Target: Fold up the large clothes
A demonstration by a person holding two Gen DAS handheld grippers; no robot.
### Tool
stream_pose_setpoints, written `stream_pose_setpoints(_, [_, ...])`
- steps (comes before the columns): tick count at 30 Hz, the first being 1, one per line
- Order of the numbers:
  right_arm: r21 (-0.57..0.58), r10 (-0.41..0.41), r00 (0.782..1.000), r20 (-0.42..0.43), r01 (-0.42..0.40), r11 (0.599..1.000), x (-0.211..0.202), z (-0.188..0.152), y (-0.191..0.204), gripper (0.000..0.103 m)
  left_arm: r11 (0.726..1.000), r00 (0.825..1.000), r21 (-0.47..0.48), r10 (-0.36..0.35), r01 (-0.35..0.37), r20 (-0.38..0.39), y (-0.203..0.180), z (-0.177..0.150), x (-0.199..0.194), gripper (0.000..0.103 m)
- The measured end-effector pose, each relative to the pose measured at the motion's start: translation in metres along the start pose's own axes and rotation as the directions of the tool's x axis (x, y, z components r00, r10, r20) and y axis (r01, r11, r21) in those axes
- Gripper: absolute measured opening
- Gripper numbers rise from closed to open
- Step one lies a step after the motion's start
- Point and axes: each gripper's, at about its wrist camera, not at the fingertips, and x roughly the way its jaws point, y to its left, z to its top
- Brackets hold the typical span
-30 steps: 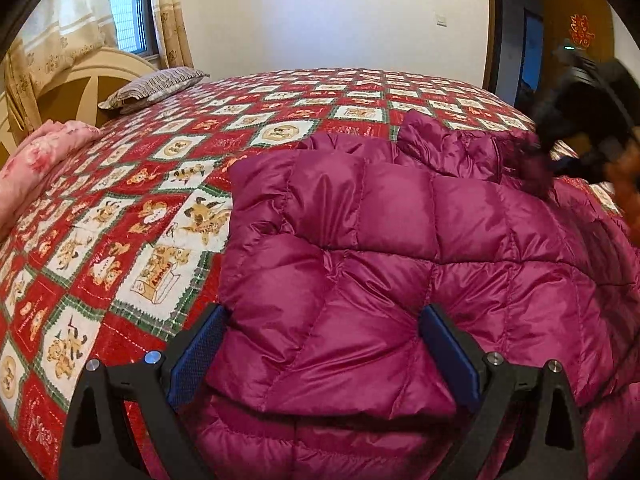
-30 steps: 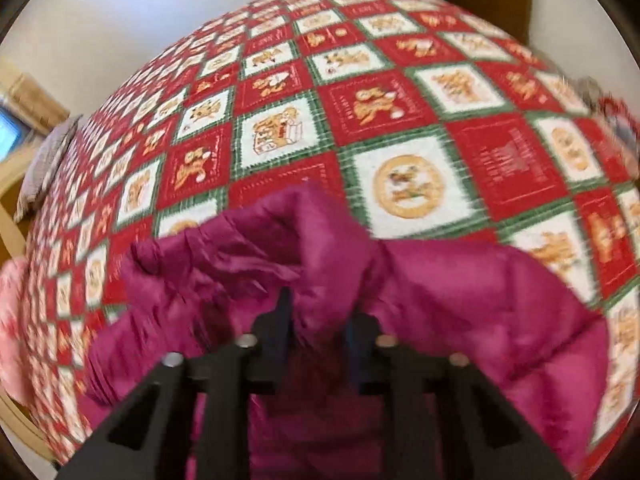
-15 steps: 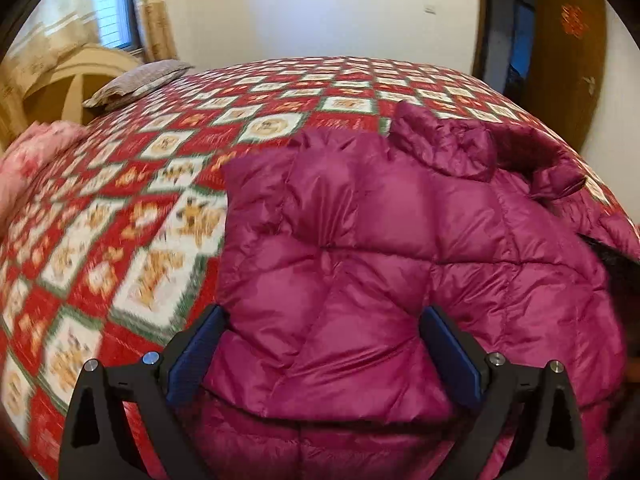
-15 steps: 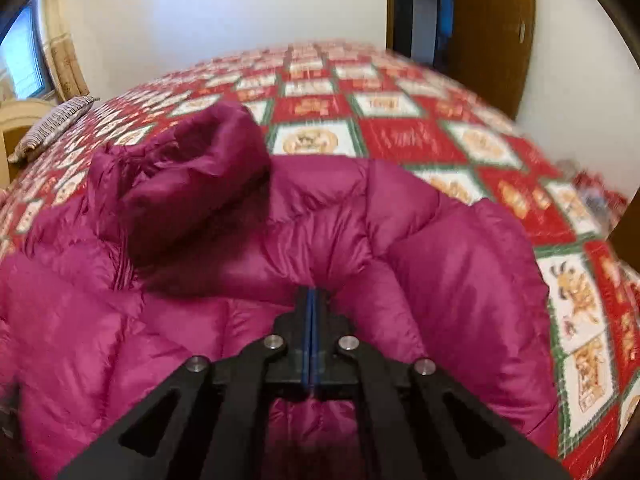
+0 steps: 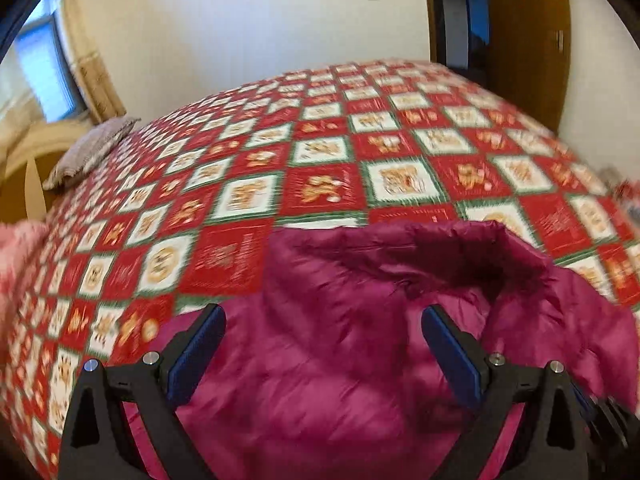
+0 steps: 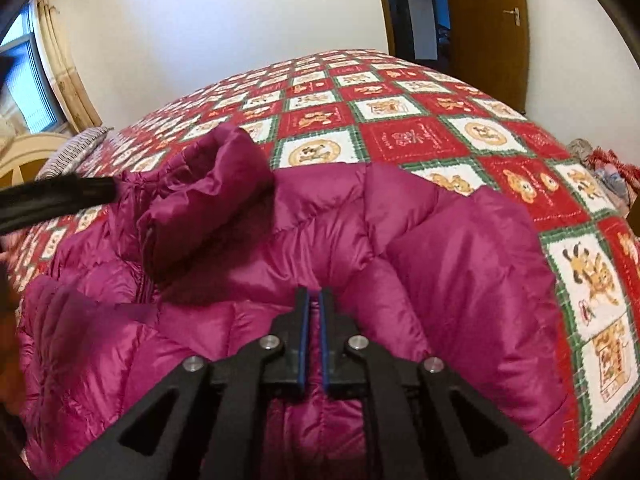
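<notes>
A magenta puffer jacket (image 5: 340, 360) lies spread on the bed; its rumpled collar edge (image 5: 460, 252) faces the far side. My left gripper (image 5: 322, 332) is open just above the jacket near that edge, with nothing pinched between its blue pads, and the picture is blurred by motion. In the right wrist view the jacket (image 6: 400, 240) fills the foreground, with a bunched fold (image 6: 208, 200) lying on its left part. My right gripper (image 6: 315, 300) hovers over the quilted body, shut, and no fabric is caught. The left gripper (image 6: 56, 200) shows as a dark blur at the left.
The bed carries a red, white and green checked quilt (image 5: 320, 160), also seen as the quilt (image 6: 400, 136). A striped pillow (image 5: 92, 148) lies by the headboard at the left, and pink bedding (image 5: 16, 256) at the left edge. A brown door (image 6: 488, 28) stands behind.
The left gripper, still open, swept quickly from the jacket's body to its collar edge. The right gripper let go of the bunched fabric, shut, and dropped back over the jacket's body.
</notes>
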Motion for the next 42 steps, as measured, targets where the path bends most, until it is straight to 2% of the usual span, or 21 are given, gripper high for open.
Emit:
stream_pose_setpoints(3, [0.011, 0.013, 1.0, 0.002, -0.013, 1.0, 0.0, 0.0, -0.002, 0.005, 0.992, 0.993, 0.048, 0.117, -0.116, -0.028, -0.016, 0.007, 0.027, 0.096])
stream_pose_setpoints(4, [0.014, 0.016, 1.0, 0.001, -0.016, 1.0, 0.0, 0.0, -0.002, 0.005, 0.99, 0.991, 0.055, 0.13, -0.129, -0.018, -0.015, 0.008, 0.03, 0.083])
stream_pose_setpoints(5, [0.016, 0.019, 1.0, 0.002, -0.019, 1.0, -0.001, 0.0, -0.002, 0.006, 0.991, 0.993, 0.059, 0.119, -0.118, -0.008, -0.012, 0.007, 0.031, 0.028])
stream_pose_setpoints(6, [0.017, 0.021, 1.0, 0.003, -0.021, 1.0, -0.001, -0.001, -0.003, 0.006, 0.997, 0.997, 0.051, 0.063, -0.061, -0.036, -0.004, 0.006, 0.033, 0.008])
stream_pose_setpoints(8, [0.022, 0.028, 1.0, 0.002, -0.028, 0.999, -0.001, -0.001, -0.003, 0.006, 1.0, 0.999, -0.003, -0.017, 0.016, -0.051, 0.015, 0.001, 0.028, 0.008])
stream_pose_setpoints(10, [0.03, 0.037, 0.999, 0.002, -0.037, 0.999, -0.001, -0.001, -0.005, 0.007, 0.995, 0.998, -0.084, -0.061, 0.06, -0.013, 0.043, -0.011, 0.01, 0.008])
stream_pose_setpoints(13, [0.037, 0.046, 0.999, 0.002, -0.046, 0.998, -0.002, -0.001, -0.006, 0.007, 0.976, 0.996, -0.202, -0.089, 0.084, -0.02, 0.072, -0.035, -0.003, 0.008])
stream_pose_setpoints(18, [0.042, 0.067, 0.998, -0.01, -0.066, 0.997, -0.002, 0.0, -0.007, 0.014, 0.945, 0.989, -0.316, -0.12, 0.088, -0.083, 0.085, -0.077, 0.023, 0.008])
stream_pose_setpoints(19, [0.046, 0.079, 0.997, -0.015, -0.078, 0.996, -0.004, 0.001, -0.007, 0.021, 0.94, 0.991, -0.326, -0.127, 0.103, -0.052, 0.085, -0.083, 0.023, 0.008])
stream_pose_setpoints(21, [0.049, 0.1, 0.995, -0.017, -0.099, 0.994, -0.012, 0.006, -0.004, 0.048, 0.921, 0.988, -0.361, -0.152, 0.146, 0.011, 0.09, -0.092, 0.02, 0.008])
stream_pose_setpoints(22, [0.044, 0.116, 0.993, 0.007, -0.116, 0.992, -0.022, 0.012, 0.0, 0.069, 0.91, 0.986, -0.379, -0.167, 0.165, 0.029, 0.093, -0.095, 0.02, 0.008])
stream_pose_setpoints(23, [0.039, 0.119, 0.992, 0.047, -0.121, 0.992, -0.033, 0.017, 0.004, 0.081, 0.896, 0.981, -0.402, -0.186, 0.189, 0.045, 0.096, -0.097, 0.02, 0.008])
stream_pose_setpoints(25, [0.04, 0.105, 0.977, 0.186, -0.115, 0.993, -0.057, 0.029, 0.011, 0.082, 0.864, 0.972, -0.447, -0.228, 0.232, 0.064, 0.104, -0.099, 0.024, 0.008])
stream_pose_setpoints(27, [0.048, 0.101, 0.968, 0.231, -0.115, 0.992, -0.068, 0.046, 0.021, 0.075, 0.844, 0.966, -0.473, -0.247, 0.254, 0.077, 0.107, -0.099, 0.026, 0.008])
stream_pose_setpoints(29, [0.06, 0.145, 0.968, 0.206, -0.161, 0.985, -0.059, 0.064, 0.03, 0.053, 0.844, 0.967, -0.474, -0.243, 0.251, 0.08, 0.106, -0.099, 0.025, 0.008])
stream_pose_setpoints(33, [0.171, 0.077, 0.984, 0.159, -0.104, 0.98, -0.02, 0.1, 0.035, 0.054, 0.848, 0.968, -0.468, -0.236, 0.248, 0.085, 0.106, -0.099, 0.024, 0.008])
stream_pose_setpoints(35, [0.18, 0.085, 0.994, 0.07, -0.096, 0.979, 0.01, 0.106, 0.038, 0.054, 0.849, 0.968, -0.467, -0.235, 0.247, 0.085, 0.106, -0.1, 0.025, 0.008])
stream_pose_setpoints(36, [0.166, 0.1, 0.995, 0.008, -0.1, 0.981, 0.022, 0.104, 0.04, 0.053, 0.851, 0.969, -0.465, -0.232, 0.245, 0.085, 0.106, -0.1, 0.025, 0.008])
stream_pose_setpoints(37, [0.142, 0.119, 0.988, -0.099, -0.104, 0.984, 0.039, 0.094, 0.044, 0.049, 0.852, 0.969, -0.464, -0.232, 0.244, 0.085, 0.106, -0.1, 0.025, 0.008])
stream_pose_setpoints(39, [0.1, 0.126, 0.973, -0.194, -0.108, 0.989, 0.048, 0.066, 0.046, 0.048, 0.85, 0.968, -0.465, -0.235, 0.248, 0.087, 0.107, -0.101, 0.025, 0.008])
stream_pose_setpoints(42, [-0.033, 0.079, 0.99, -0.121, -0.083, 0.996, 0.031, 0.038, 0.05, 0.048, 0.839, 0.962, -0.474, -0.254, 0.268, 0.095, 0.109, -0.101, 0.025, 0.008])
